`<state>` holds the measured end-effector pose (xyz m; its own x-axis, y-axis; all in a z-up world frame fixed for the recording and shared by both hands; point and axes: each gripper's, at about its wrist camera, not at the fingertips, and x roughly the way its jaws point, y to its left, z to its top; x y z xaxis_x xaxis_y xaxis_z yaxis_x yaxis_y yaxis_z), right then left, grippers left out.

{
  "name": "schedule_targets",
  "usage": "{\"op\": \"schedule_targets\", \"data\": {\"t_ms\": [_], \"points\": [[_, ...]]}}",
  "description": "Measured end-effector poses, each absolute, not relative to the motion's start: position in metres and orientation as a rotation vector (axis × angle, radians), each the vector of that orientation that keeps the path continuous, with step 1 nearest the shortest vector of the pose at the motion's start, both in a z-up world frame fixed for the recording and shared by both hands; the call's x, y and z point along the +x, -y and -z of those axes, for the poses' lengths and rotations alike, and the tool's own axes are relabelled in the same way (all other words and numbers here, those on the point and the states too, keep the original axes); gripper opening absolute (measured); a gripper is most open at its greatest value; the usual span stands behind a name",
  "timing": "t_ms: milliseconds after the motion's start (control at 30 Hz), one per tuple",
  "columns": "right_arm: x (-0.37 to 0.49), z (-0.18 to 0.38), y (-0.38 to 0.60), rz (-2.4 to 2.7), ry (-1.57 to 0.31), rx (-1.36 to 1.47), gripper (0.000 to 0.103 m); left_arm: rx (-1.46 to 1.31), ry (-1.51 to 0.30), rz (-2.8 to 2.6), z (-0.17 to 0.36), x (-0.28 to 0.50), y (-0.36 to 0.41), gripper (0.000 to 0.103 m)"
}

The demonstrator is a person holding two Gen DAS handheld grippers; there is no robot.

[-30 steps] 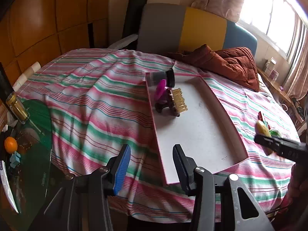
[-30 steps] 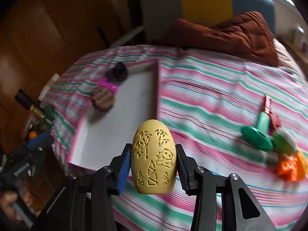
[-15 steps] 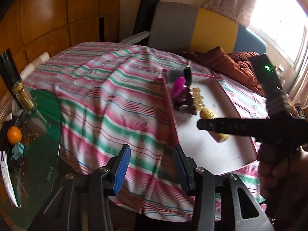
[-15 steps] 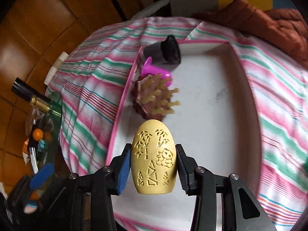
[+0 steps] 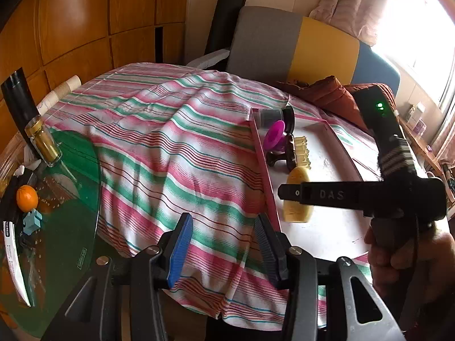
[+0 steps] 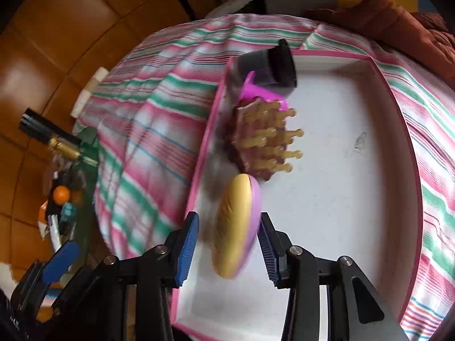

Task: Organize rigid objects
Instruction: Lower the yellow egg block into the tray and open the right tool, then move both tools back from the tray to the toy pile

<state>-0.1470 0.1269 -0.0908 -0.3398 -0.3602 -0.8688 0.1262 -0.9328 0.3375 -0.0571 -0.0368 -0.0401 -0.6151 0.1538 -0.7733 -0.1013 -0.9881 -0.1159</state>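
We read only one text: "DAS" in pale raised letters on the black bar of the right gripper [image 5: 295, 192], seen side-on from the left wrist view. There's a small printed mark on the green glass table [image 5: 82, 257] near its edge, too small for us to make out. A white pen-like item [image 5: 11, 255] on that table carries dark print near its top end; we can't read it. From the right wrist view we find no readable text.
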Motion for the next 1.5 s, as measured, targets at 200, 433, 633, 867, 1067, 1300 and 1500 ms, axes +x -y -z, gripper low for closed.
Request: {"op": "schedule_targets", "data": {"t_ms": [200, 433, 633, 867, 1067, 1300, 1500], "points": [[-0.135, 0.081, -0.128, 2.35, 0.308, 1.558, 0.053, -1.288, 0.074, -2.703, 0.036, -0.054, 0.032, 0.046], [-0.122, 0.069, -0.136, 2.416, 0.273, 1.503, 0.056, -1.281, 0.061, -2.705, 0.033, -0.051, 0.029, 0.046], [-0.105, 0.058, -0.147, 2.494, 0.222, 1.444, 0.056, -1.268, 0.041, -2.703, 0.03, -0.046, 0.023, 0.046], [-0.085, 0.044, -0.161, 2.578, 0.158, 1.361, 0.058, -1.253, 0.01, -2.693, 0.026, -0.041, 0.014, 0.046], [-0.071, 0.034, -0.175, 2.632, 0.13, 1.307, 0.061, -1.244, -0.026, -2.682, 0.026, -0.038, 0.005, 0.046], [-0.057, 0.025, -0.201, 2.702, 0.141, 1.271, 0.065, -1.238, -0.06, -2.663, 0.026, -0.037, -0.007, 0.046], [-0.047, 0.021, -0.233, 2.77, 0.186, 1.267, 0.07, -1.238, -0.083, -2.643, 0.027, -0.036, -0.017, 0.046]]}}
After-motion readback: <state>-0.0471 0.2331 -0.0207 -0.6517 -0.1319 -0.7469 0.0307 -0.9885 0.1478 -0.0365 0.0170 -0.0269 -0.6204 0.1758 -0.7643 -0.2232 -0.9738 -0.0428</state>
